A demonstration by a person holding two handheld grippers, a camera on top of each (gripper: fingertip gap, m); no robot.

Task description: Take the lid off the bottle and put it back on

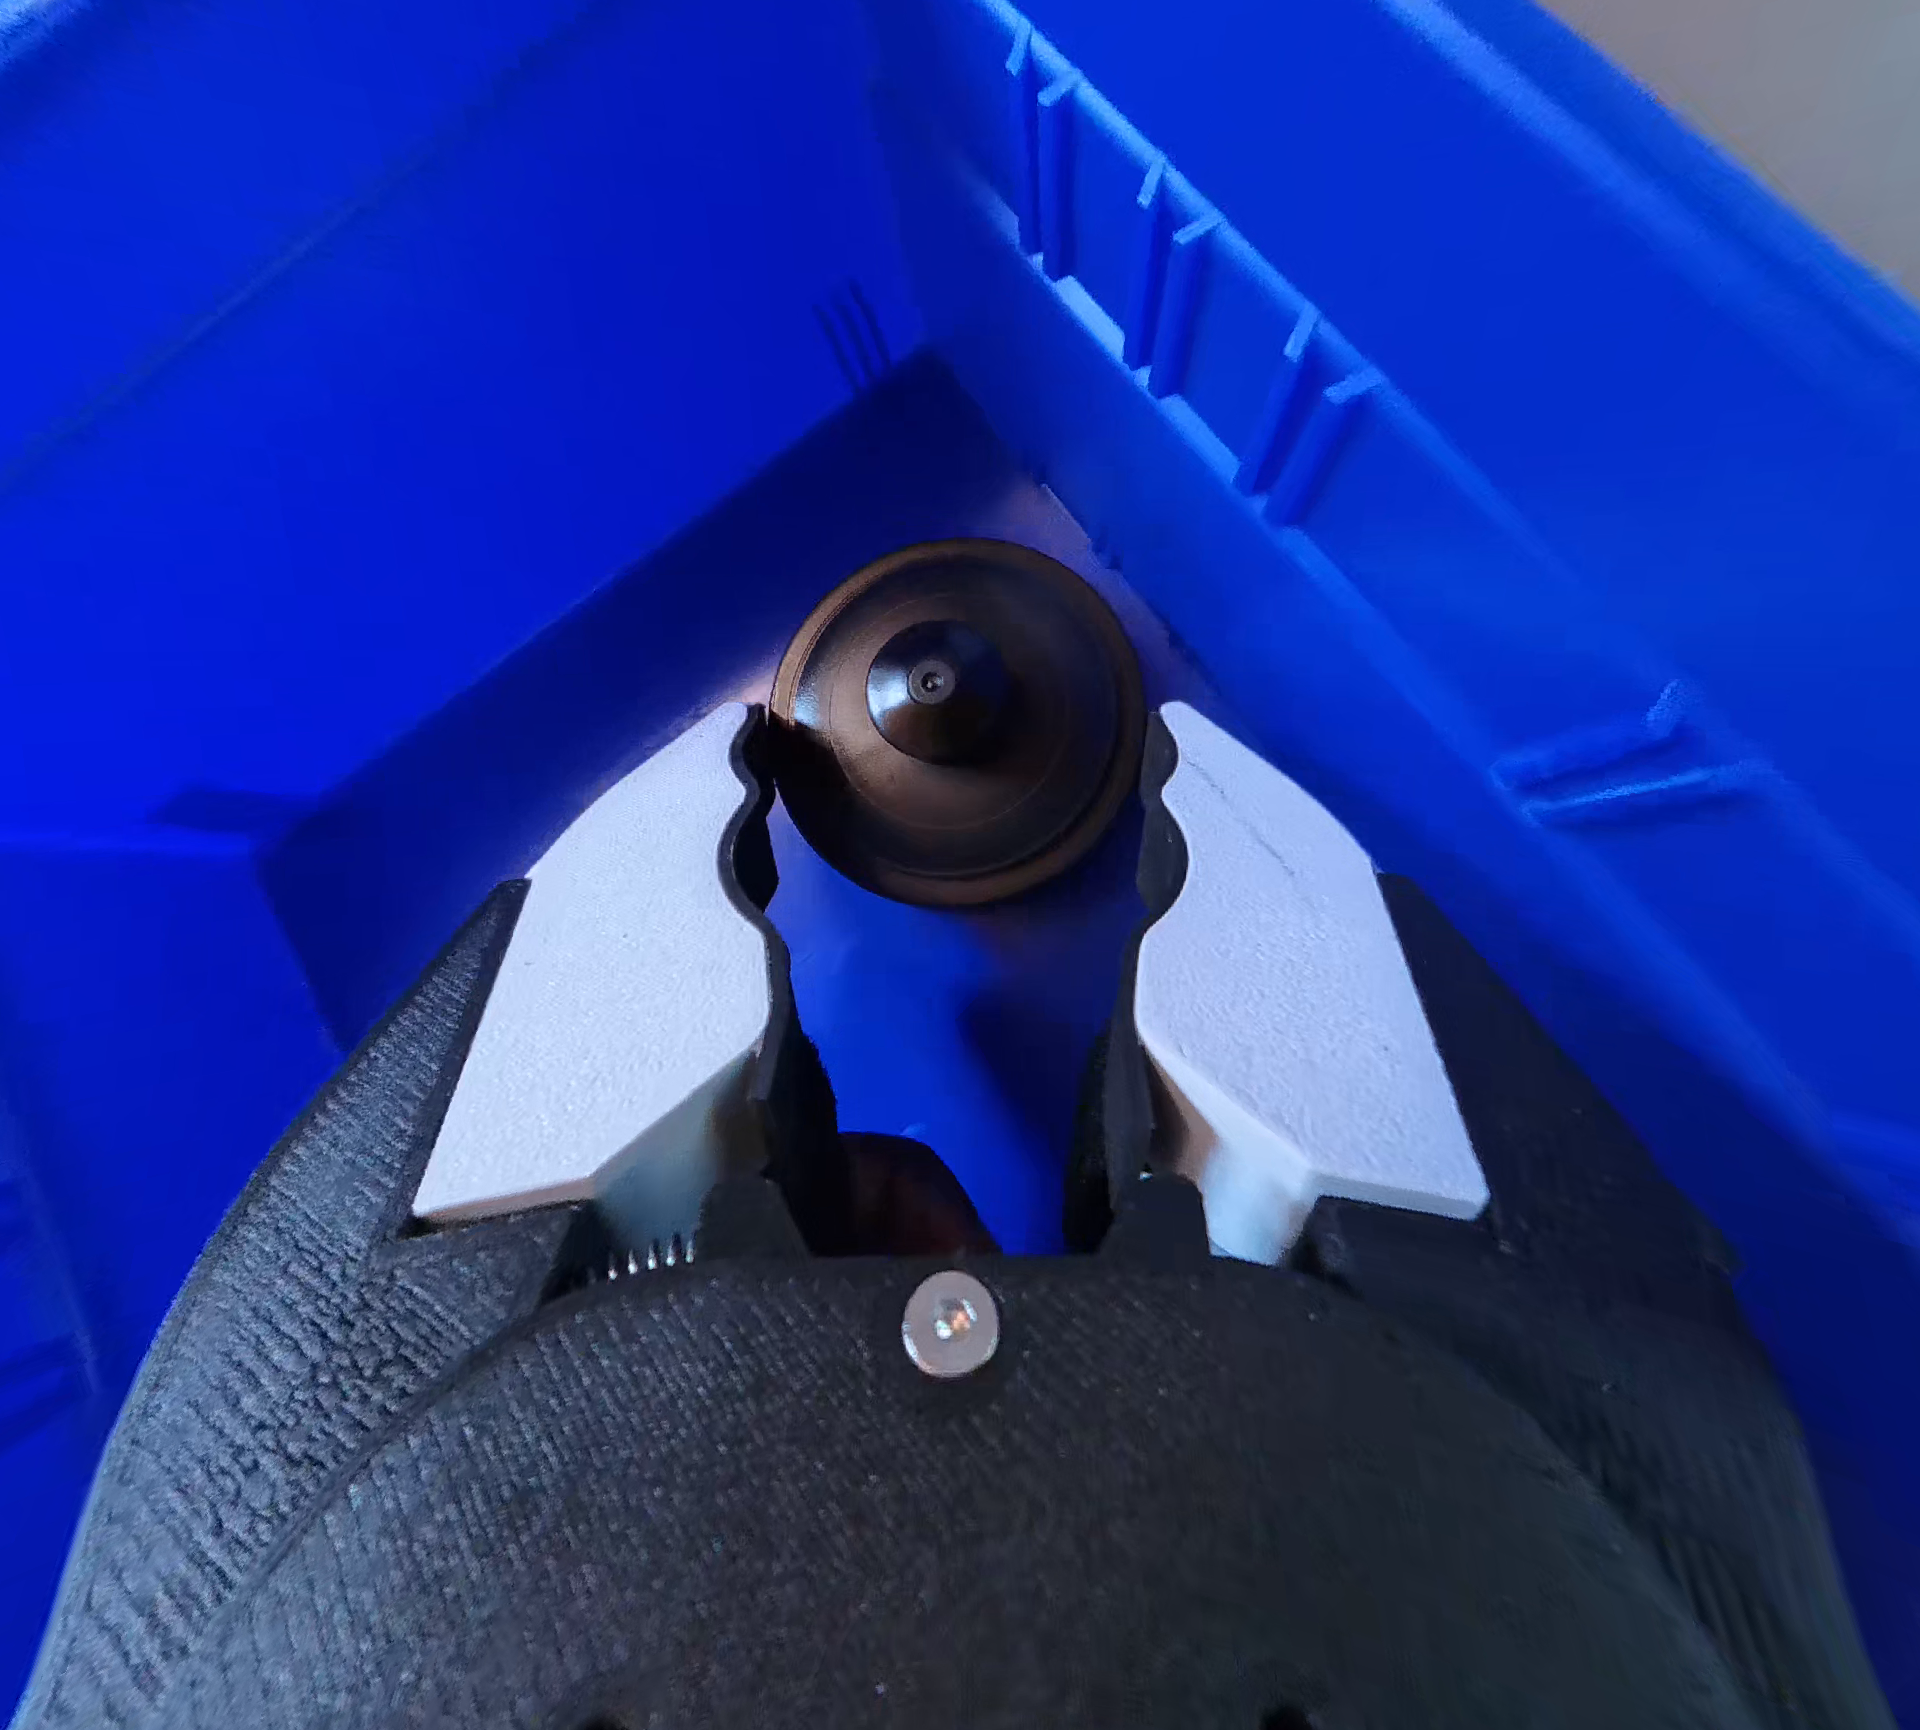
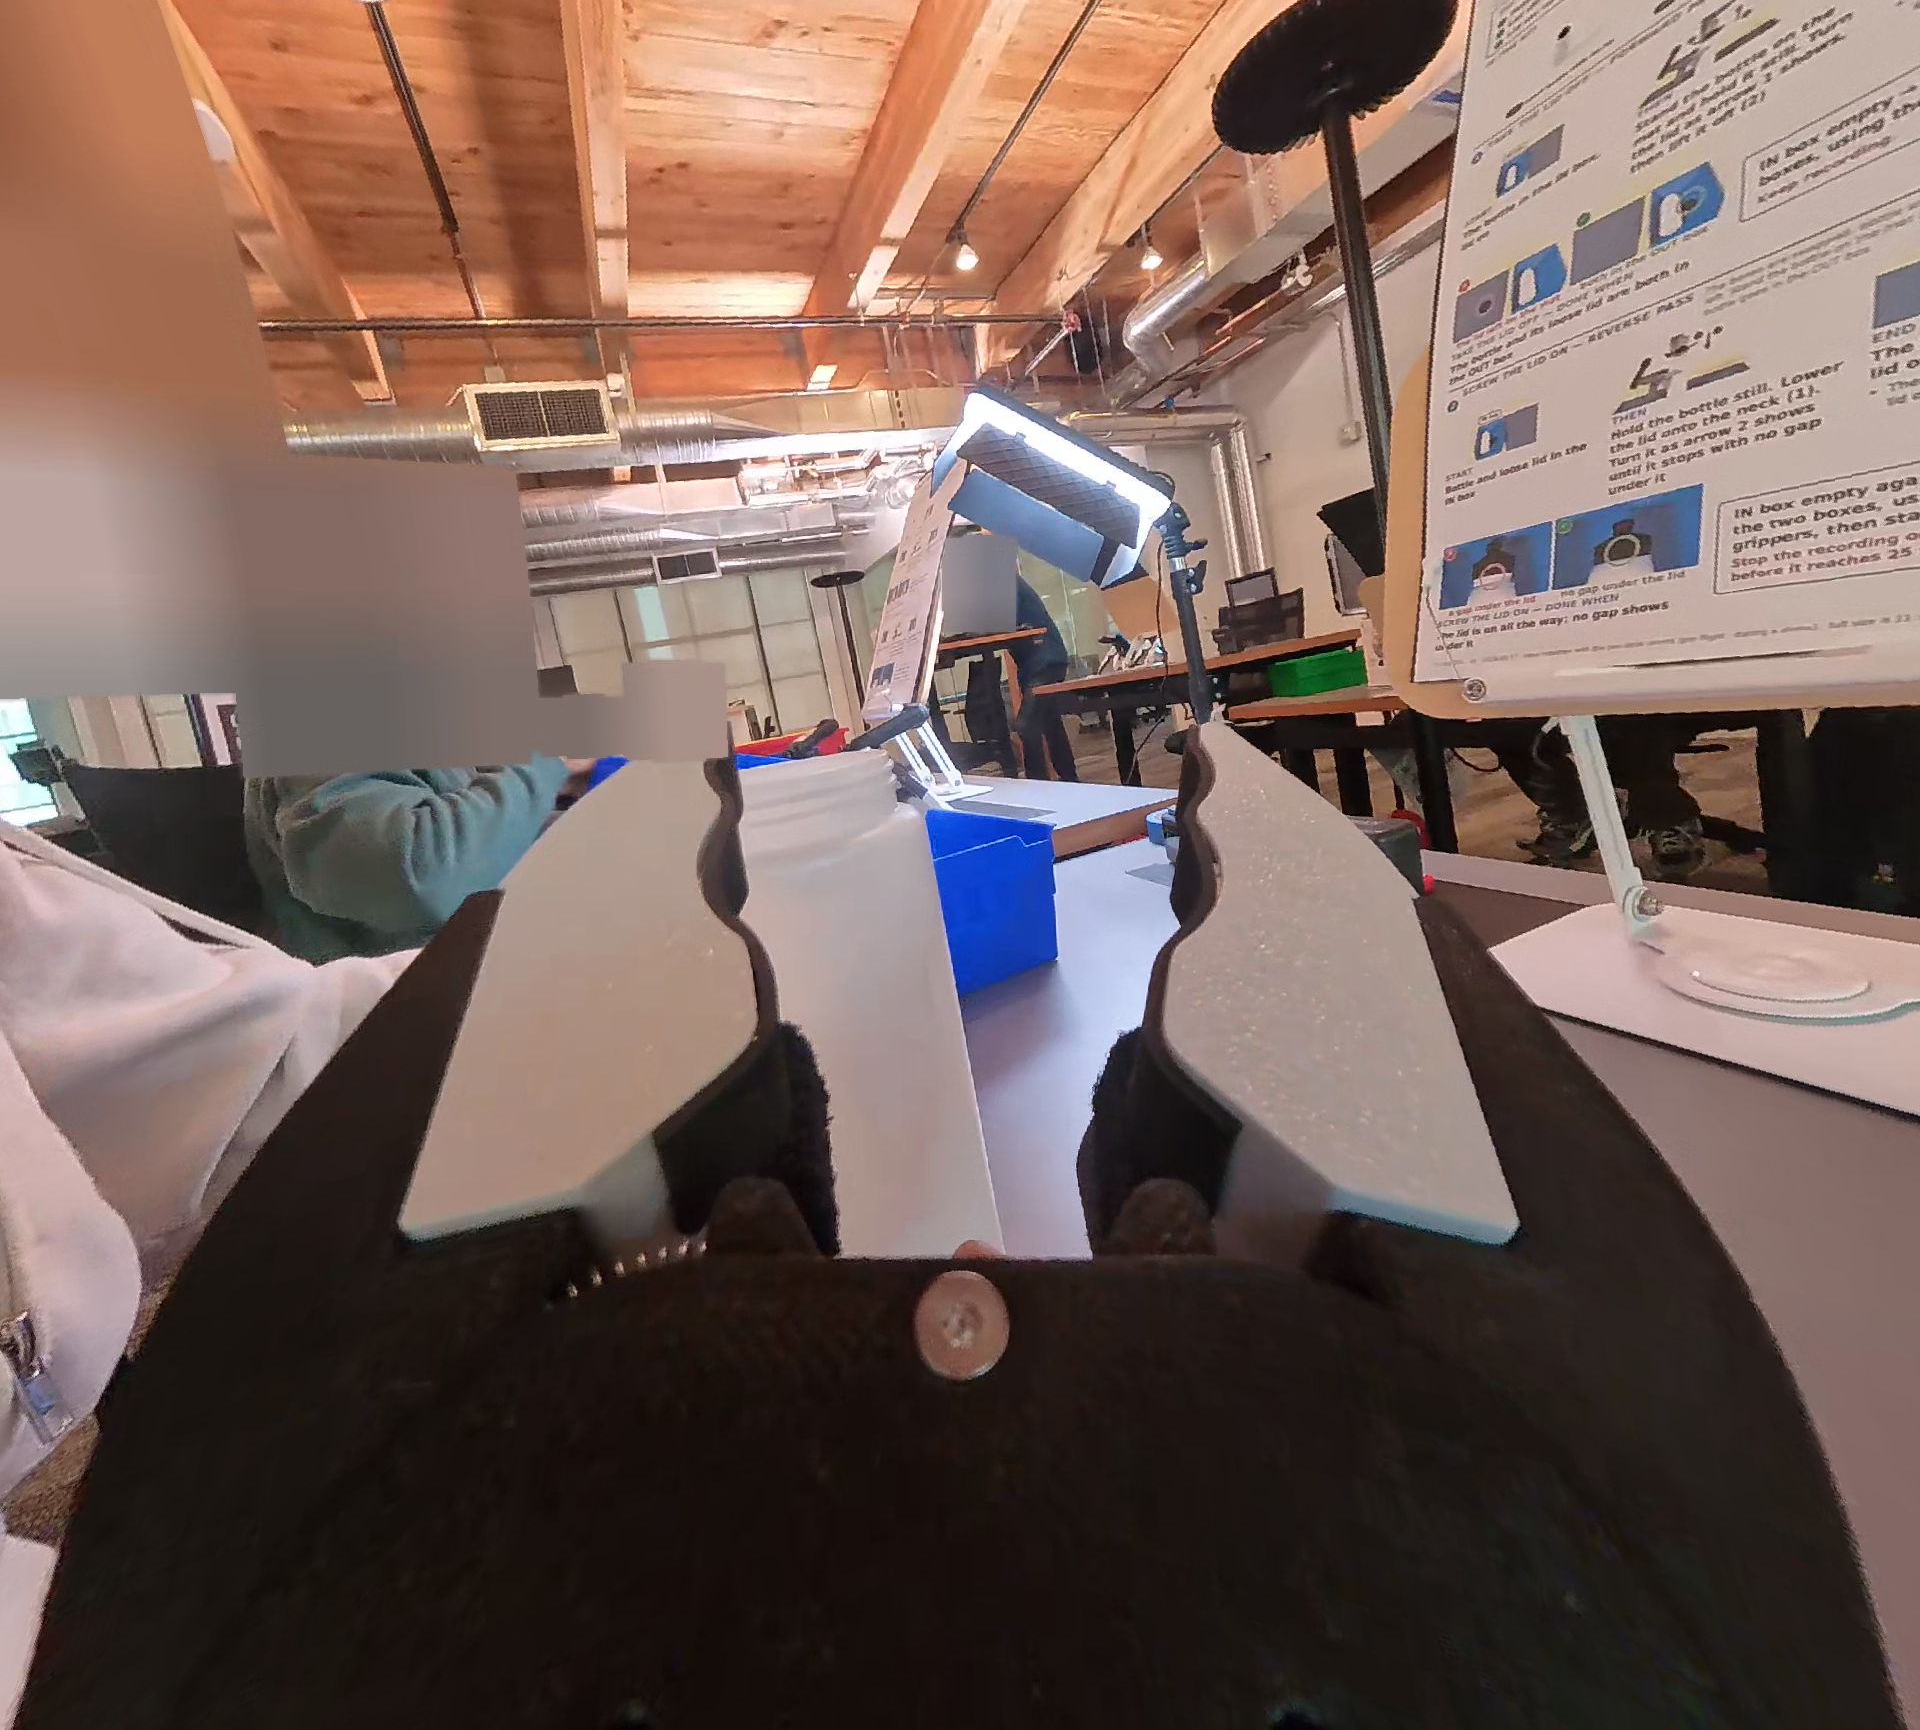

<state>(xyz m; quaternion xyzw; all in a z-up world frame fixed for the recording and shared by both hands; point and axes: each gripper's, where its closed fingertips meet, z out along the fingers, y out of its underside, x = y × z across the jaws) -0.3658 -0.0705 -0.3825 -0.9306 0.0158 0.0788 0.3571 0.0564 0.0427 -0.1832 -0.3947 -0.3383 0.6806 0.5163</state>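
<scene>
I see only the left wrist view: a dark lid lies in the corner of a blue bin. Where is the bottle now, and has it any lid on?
Observer: The white bottle shows in the right wrist view, between the fingers of the right hand-held gripper. Its threaded neck is bare.
Operator: Is that hand-held gripper shut on it?
Observer: No. The jaws are open. The bottle lies against one finger, with a clear gap to the other.
Operator: Is there a second bin?
Observer: Yes, a small blue bin stands on the grey table just behind the bottle.
</scene>
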